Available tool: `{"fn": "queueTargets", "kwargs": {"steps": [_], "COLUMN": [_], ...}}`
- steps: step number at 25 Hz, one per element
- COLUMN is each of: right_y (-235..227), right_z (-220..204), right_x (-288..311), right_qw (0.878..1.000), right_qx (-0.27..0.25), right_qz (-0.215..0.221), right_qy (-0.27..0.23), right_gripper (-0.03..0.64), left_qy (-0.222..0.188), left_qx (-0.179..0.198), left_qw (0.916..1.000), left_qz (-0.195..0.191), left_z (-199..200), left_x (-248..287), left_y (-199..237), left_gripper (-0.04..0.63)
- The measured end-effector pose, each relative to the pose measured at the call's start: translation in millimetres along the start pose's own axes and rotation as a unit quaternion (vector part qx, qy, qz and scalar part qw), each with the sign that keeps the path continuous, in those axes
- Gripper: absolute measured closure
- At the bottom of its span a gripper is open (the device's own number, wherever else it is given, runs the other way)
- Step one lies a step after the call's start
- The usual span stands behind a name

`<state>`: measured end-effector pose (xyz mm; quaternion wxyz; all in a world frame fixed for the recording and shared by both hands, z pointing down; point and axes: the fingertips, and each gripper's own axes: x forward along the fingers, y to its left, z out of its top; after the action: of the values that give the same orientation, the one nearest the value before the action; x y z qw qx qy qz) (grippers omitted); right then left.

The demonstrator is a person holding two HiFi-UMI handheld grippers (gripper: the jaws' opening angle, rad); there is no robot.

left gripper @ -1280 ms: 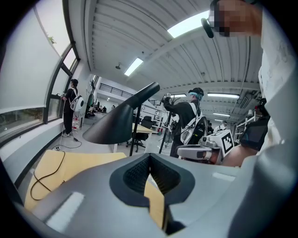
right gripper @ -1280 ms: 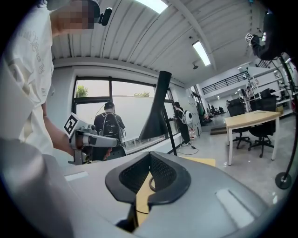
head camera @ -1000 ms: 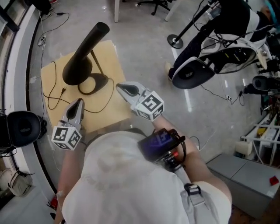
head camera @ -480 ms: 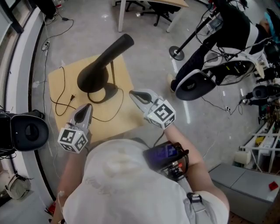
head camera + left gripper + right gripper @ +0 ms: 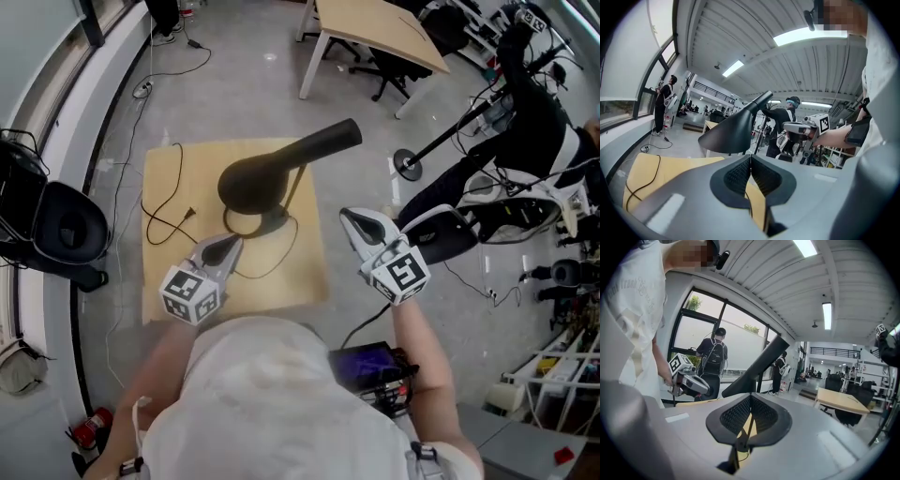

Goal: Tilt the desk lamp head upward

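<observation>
Grippers left (image 5: 234, 242) and right (image 5: 349, 218) are both closed, empty. The right one has lifted off the table (image 5: 300, 272) edge, away from the lamp (image 5: 258, 180) standing there untouched; tilting seemingly isn't underway.

- Your shirt (image 5: 272, 394): white, short sleeves, faint pale print on the back.
- Your right forearm: a strapped black device (image 5: 370, 367) with a dark purple-tinted screen, red parts and a black cable (image 5: 361, 328).
- Your left gripper (image 5: 229, 244) and right gripper (image 5: 352, 218): grey shells, black ribbed pads (image 5: 738, 176), each with a white cube (image 5: 190, 292) bearing black square markers.
</observation>
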<state>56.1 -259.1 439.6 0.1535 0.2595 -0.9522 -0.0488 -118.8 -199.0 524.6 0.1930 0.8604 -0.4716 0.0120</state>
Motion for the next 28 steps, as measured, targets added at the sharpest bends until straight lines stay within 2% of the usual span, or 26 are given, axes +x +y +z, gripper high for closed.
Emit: {"fn": "queueTargets", "kwargs": {"steps": [4,9,12,14,18,24,28], "right_y": [-4.1,-10.4,-16.2,-20.0,-30.0,-53.5,-62.7], "right_z": [28.4,70.5,94.1,105.3,113.2,120.0,125.8], "right_x": [-0.3,-1.8,0.1,4.0,18.5,30.1,45.3], "right_qw": [0.999,0.993,0.983,0.967,0.926,0.887,0.855], "right_qx": [-0.039,-0.117,-0.183,-0.251,-0.369,-0.441,-0.491], "right_qz": [-0.003,-0.011,-0.012,-0.008,0.000,0.013,0.027], "right_qy": [-0.004,-0.002,0.013,0.031,0.085,0.138,0.164], "right_gripper": [0.601,0.595,0.503,0.457,0.391,0.340,0.308], "left_qy": [0.004,0.017,0.023,0.022,0.019,0.030,0.027], "left_qx": [-0.003,-0.008,-0.021,-0.034,-0.061,-0.064,-0.090], "left_qw": [1.0000,0.9998,0.9995,0.9991,0.9979,0.9975,0.9956], "left_qz": [-0.001,0.002,0.006,0.009,0.014,0.006,0.008], "left_z": [-2.7,-12.8,-18.2,-19.0,-20.3,-20.9,-19.9], "left_x": [2.3,8.9,15.2,17.1,18.8,30.4,38.0], "left_y": [5.2,14.6,24.0,30.0,41.7,41.0,46.3], "left_gripper": [0.583,0.537,0.498,0.475,0.442,0.388,0.365]}}
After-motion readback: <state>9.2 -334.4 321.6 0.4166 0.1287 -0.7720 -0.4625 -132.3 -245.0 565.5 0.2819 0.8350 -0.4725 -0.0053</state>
